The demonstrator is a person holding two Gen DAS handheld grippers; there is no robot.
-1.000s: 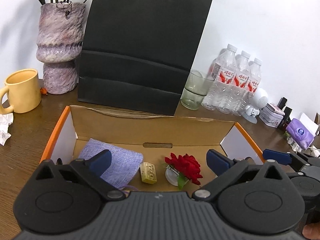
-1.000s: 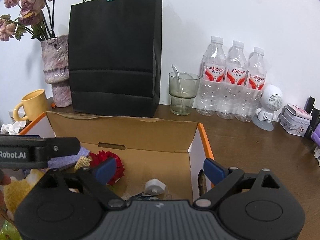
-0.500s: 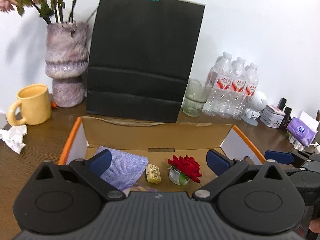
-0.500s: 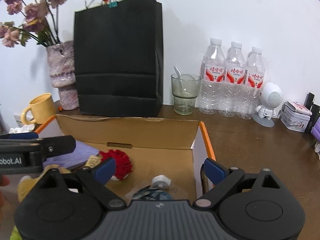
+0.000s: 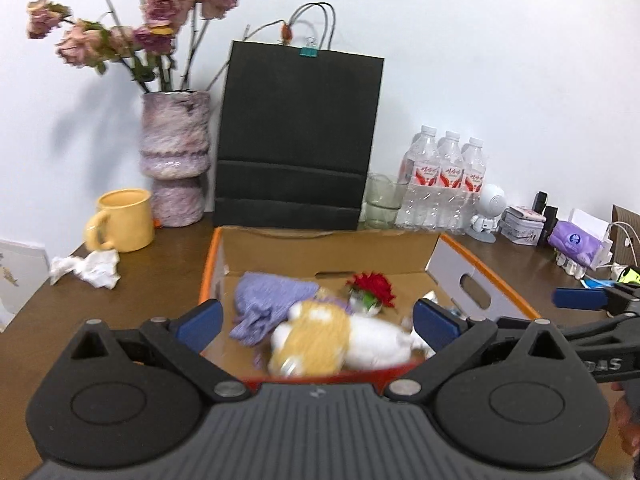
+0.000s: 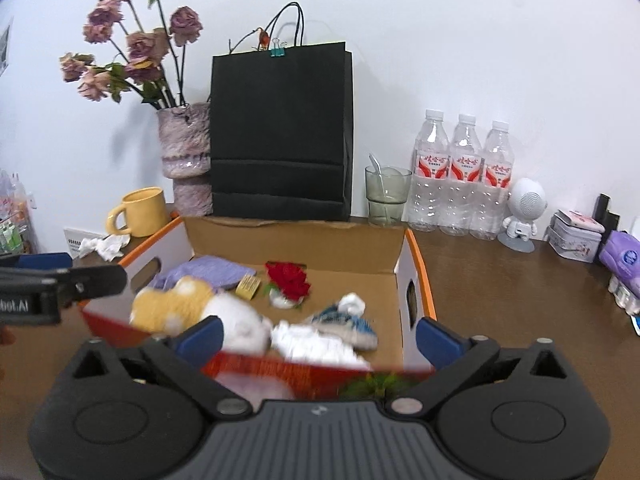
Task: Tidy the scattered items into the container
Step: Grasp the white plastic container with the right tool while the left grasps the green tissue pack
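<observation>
The cardboard box point(image 5: 320, 252) with orange rims sits just ahead of both grippers. In it lie a yellow and white plush toy point(image 5: 320, 340) at the near end, a purple cloth point(image 5: 268, 300) and a red rose point(image 5: 372, 286). My left gripper point(image 5: 318, 325) is open, with nothing pressed between its blue pads. My right gripper point(image 6: 319, 335) hangs over the near rim of the box point(image 6: 300, 240). Its jaws are opening and its pads touch nothing. Below it lie the plush toy point(image 6: 176, 306), a small yellow block point(image 6: 248, 286), the rose point(image 6: 288, 278) and a blue and white knitted piece point(image 6: 344, 320).
Behind the box stand a black paper bag point(image 5: 296, 140), a purple vase point(image 5: 174, 160) of dried flowers, a yellow mug point(image 5: 122, 220), a glass point(image 6: 386, 196) and three water bottles point(image 6: 464, 176). Crumpled tissue point(image 5: 88, 268) lies to the left. A white figure point(image 6: 524, 212) and small packs crowd the right.
Both grippers have drawn back from the box and risen a little, so more of the table and wall shows. The plush toy now lies in full view at the box's near end.
</observation>
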